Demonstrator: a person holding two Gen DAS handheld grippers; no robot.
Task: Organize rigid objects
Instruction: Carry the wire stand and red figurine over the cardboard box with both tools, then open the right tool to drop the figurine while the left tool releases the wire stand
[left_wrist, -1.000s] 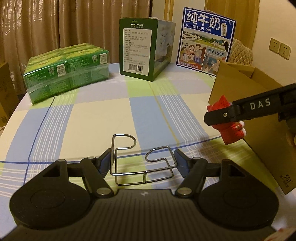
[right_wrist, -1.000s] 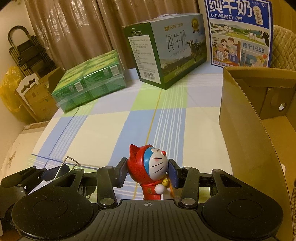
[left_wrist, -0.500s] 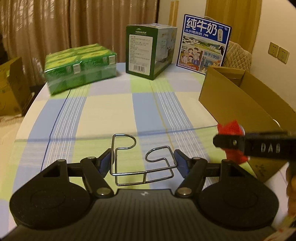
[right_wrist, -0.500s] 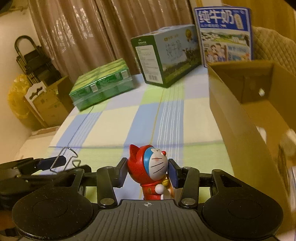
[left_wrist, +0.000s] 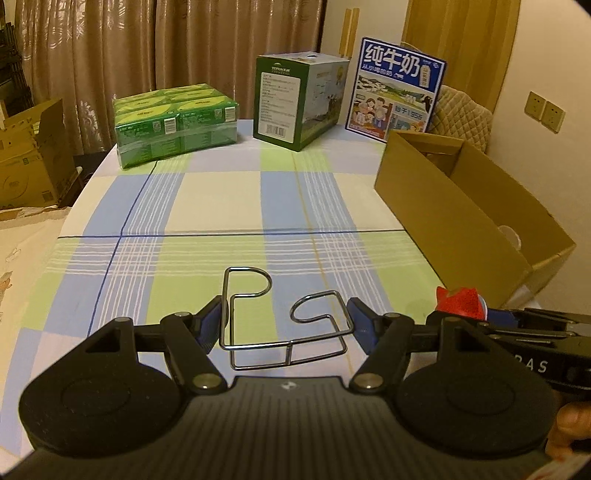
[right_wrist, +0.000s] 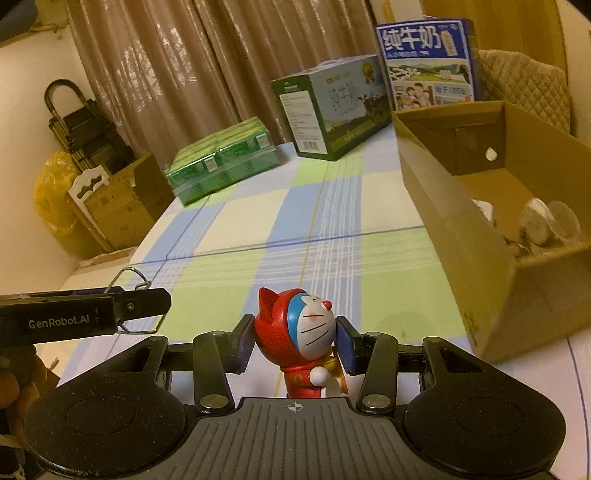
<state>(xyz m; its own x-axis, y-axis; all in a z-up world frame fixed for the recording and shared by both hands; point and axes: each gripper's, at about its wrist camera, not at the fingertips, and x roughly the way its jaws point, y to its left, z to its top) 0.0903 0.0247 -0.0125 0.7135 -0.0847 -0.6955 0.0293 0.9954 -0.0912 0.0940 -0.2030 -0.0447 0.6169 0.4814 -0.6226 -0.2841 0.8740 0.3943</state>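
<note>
**Doraemon figurine and wire rack both lifted, box next**

Doraemon figurine (right_wrist: 299, 332) sits clamped by the head between the blue pads of my right gripper (right_wrist: 295, 341), upright, face turned toward the cardboard box (right_wrist: 461, 236). My left gripper (left_wrist: 286, 325) is closed on the bent wire rack (left_wrist: 284, 321), its pads pressing the wire on both sides, with the two hooked ends pointing forward over the checked tablecloth (left_wrist: 229, 199).

What changed over the last second: both views have pulled up and back. The table now lies further below me, and more of the box interior shows in the right view than a second ago, including pale rounded objects at its bottom, too blurred to name. My right gripper, which crossed the left view well out beside the box wall, now sits close at my left one's side. I judge both items are off the cloth and the carry toward the box is under way; the right one seems closer to a drop.

Counts: two grippers, each holding one thing; one figurine; one wire rack; one open cardboard box; one green shrink-wrapped pack (left_wrist: 175, 123); one green milk carton case (left_wrist: 301, 99); one blue milk box (left_wrist: 397, 86) standing at the far edge.
</note>
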